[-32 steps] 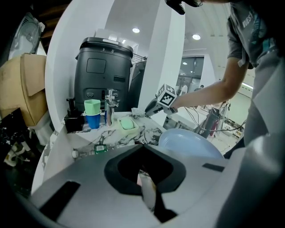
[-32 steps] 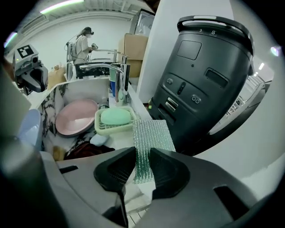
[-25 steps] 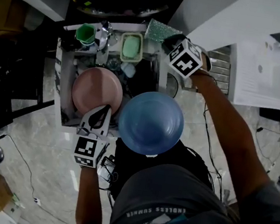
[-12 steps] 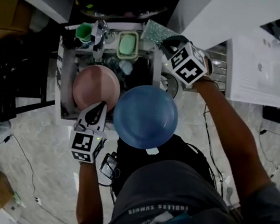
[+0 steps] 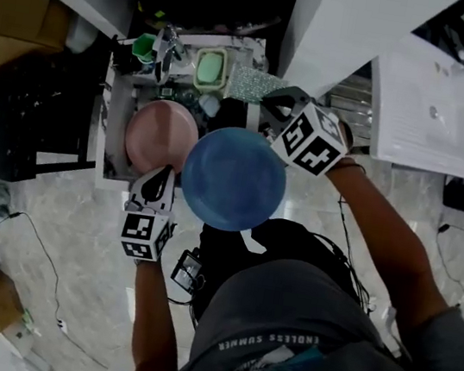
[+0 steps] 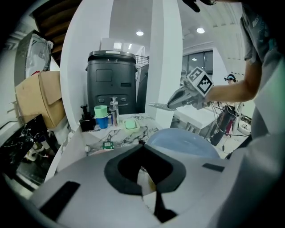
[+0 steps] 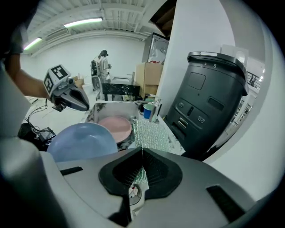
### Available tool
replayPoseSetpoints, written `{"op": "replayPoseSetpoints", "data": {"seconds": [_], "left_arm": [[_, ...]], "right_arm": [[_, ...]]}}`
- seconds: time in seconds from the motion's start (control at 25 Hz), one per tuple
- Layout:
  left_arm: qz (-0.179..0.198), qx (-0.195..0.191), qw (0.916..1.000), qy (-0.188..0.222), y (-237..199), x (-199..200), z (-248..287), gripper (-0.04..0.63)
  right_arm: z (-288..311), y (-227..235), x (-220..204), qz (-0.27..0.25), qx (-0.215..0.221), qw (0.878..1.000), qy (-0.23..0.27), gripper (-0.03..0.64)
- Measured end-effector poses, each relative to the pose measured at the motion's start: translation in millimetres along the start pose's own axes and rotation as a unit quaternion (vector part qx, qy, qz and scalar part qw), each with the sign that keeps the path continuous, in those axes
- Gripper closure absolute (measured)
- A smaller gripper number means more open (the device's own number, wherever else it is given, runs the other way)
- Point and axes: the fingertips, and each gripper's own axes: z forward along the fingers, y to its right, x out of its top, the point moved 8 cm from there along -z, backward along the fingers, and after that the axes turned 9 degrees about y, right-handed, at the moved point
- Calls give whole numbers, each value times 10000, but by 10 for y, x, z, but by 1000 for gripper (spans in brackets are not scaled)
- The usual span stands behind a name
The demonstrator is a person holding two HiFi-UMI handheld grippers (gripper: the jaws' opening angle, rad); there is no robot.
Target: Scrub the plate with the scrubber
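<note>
While the left gripper (image 5: 163, 176) keeps its jaws shut on the left rim of the blue plate (image 5: 233, 179), the plate hangs mid-frame, overlapping the right side of the sink (image 5: 107, 139). Right gripper (image 5: 271, 102), upper centre, jaws closed on one edge of the glittery green scrubber (image 5: 248, 84); scrubber just beside the plate's top edge, contact unclear.

Risks, by my judgement:
- Single rim grip. Scrubbing pressure could lever the plate out, onto the pink plate (image 5: 162, 132) in the sink.
- Thin scrubber held by its edge may fold rather than rub.

Views:
- Only the head view shows both grippers against the plate.
- Right gripper view shows ribbed jaw faces biting the mesh.
- Left gripper view shows the soap dish (image 6: 130, 124) and cups (image 6: 101, 111).
</note>
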Motion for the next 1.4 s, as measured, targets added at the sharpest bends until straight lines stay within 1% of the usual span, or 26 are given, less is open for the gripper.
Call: {"op": "replayPoseSetpoints", "data": {"seconds": [0.24,0.4,0.56,0.68,0.8,1.04,1.2,1.4], "left_arm": [[-31,86,9999,-67,177,-121,-106,595],[-127,144,9998,-90,179,-234,-150,595],[-219,176,9995,-107,154,-340,-139,595],[-231,106,9997,-72,147,-420,-95,595],[-231,20,9997,-80,173,-464,-51,595],[-228,-197,9994,-146,260,-565,15,595],[-281,-277,9991,-146,261,-601,15,594],[-332,-362,9987,-101,255,-598,16,594]], "right_arm": [[-145,-605,0,-171,497,9986,81,580],[-68,-1016,-36,-332,832,9960,-55,580],[87,-1377,-60,-569,1205,9908,-219,580],[222,-1523,-132,-895,1359,9857,-437,580],[264,-1550,-195,-1176,1397,9810,-650,580],[19,-1669,-357,-1397,1632,9705,-1091,580],[-165,-1859,-388,-1475,1842,9642,-1208,580],[-200,-2251,-379,-1611,2305,9525,-1171,580]]}}
